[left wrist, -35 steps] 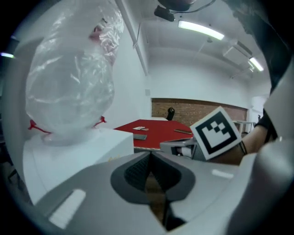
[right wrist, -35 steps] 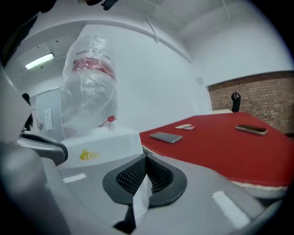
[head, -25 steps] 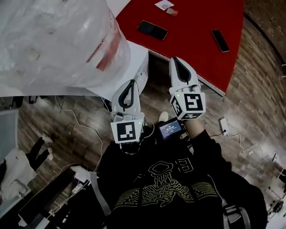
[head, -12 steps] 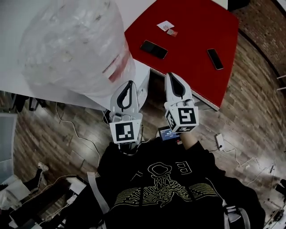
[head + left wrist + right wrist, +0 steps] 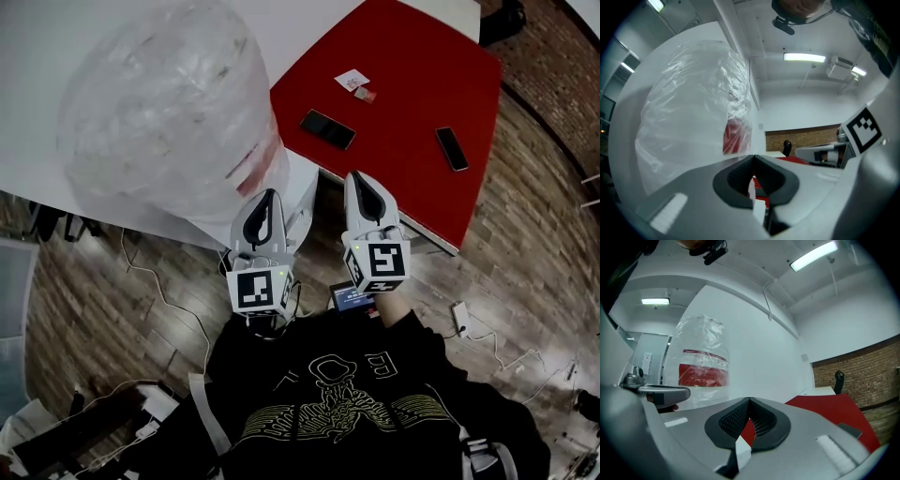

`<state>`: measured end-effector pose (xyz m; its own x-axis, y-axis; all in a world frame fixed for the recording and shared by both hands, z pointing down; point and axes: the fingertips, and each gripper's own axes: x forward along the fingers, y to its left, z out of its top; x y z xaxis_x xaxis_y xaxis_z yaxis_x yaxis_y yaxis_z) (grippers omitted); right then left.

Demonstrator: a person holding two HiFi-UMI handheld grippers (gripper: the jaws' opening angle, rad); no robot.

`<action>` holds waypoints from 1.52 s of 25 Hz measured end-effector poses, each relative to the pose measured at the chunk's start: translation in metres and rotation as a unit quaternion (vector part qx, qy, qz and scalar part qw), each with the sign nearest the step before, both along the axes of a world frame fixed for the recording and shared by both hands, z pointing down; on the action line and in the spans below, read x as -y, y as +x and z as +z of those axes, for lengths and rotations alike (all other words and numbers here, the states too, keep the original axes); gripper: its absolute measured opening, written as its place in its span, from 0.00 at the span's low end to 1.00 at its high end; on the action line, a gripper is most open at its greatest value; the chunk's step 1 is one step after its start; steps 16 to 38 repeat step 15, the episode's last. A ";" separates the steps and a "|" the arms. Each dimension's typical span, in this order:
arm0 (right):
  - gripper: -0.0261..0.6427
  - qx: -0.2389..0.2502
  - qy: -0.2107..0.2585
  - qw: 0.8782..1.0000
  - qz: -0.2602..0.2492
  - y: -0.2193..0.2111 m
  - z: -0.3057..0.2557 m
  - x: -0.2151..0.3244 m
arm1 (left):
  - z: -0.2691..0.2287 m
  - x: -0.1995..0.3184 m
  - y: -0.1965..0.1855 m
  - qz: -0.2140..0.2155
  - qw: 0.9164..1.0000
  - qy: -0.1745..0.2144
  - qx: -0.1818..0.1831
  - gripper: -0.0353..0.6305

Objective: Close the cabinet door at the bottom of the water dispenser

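The water dispenser is white and carries a large bottle wrapped in clear plastic with a red label; in the head view it stands at the upper left. Its bottom cabinet door is hidden under the bottle and the dispenser's top. My left gripper is held level just in front of the dispenser, jaws shut with nothing between them. My right gripper hangs beside it to the right, also shut and empty. The wrapped bottle fills the left gripper view above the closed left gripper. The right gripper view shows the bottle beyond the closed right gripper.
A red table stands right of the dispenser, with two phones and small cards on it. Cables and a power plug lie on the wooden floor. A small screen hangs at the person's chest.
Both grippers have risen a little in front of the dispenser, still shut. The head view has shifted and now takes in more of the bottle and the red table.
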<state>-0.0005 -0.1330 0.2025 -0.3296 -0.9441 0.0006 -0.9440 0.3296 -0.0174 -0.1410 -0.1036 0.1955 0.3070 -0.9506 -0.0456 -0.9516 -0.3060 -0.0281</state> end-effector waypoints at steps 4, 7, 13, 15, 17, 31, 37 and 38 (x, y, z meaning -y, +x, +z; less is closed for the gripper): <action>0.04 -0.009 0.001 1.000 0.000 0.000 0.002 -0.003 | 0.005 0.001 -0.007 -0.023 1.000 -0.014 -0.005 0.06; 0.04 -0.015 0.002 1.000 -0.002 -0.004 0.004 -0.005 | 0.005 0.001 -0.008 -0.027 1.000 -0.012 -0.002 0.06; 0.04 0.002 -0.003 1.000 -0.021 -0.007 0.006 -0.013 | 0.004 -0.007 -0.003 -0.019 1.000 0.004 -0.009 0.06; 0.04 0.009 -0.004 1.000 -0.026 -0.006 0.006 -0.014 | 0.003 -0.008 -0.002 -0.019 1.000 0.010 -0.018 0.06; 0.04 0.009 -0.004 1.000 -0.026 -0.006 0.006 -0.014 | 0.003 -0.008 -0.002 -0.019 1.000 0.010 -0.018 0.06; 0.04 0.009 -0.004 1.000 -0.026 -0.006 0.006 -0.014 | 0.003 -0.008 -0.002 -0.019 1.000 0.010 -0.018 0.06; 0.04 0.009 -0.004 1.000 -0.026 -0.006 0.006 -0.014 | 0.003 -0.008 -0.002 -0.019 1.000 0.010 -0.018 0.06; 0.04 0.009 -0.004 1.000 -0.026 -0.006 0.006 -0.014 | 0.003 -0.008 -0.002 -0.019 1.000 0.010 -0.018 0.06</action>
